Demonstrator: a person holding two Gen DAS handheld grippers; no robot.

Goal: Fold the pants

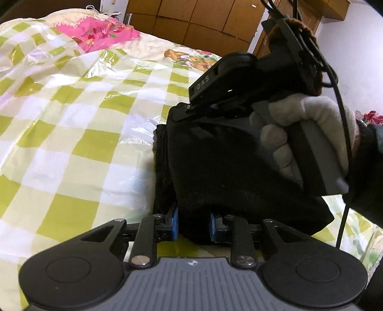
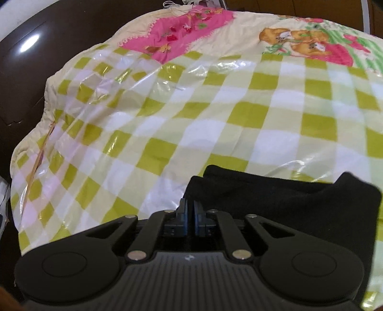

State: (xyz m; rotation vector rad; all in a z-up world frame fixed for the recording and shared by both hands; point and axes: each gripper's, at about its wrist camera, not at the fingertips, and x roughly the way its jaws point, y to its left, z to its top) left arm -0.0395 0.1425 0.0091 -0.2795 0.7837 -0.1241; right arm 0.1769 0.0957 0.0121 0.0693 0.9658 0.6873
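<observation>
The black pants lie folded into a thick bundle on the checked bed cover. My left gripper is shut on the near edge of the bundle, its blue pads pressed into the cloth. In the left wrist view the right gripper, held by a white-gloved hand, sits on the far edge of the bundle. In the right wrist view my right gripper has its blue pads nearly together on the edge of the pants.
The bed has a yellow-green and white checked plastic-covered cover with a pink patch and an animal print at the far end. A wooden wardrobe stands behind. Dark floor lies past the bed's left edge.
</observation>
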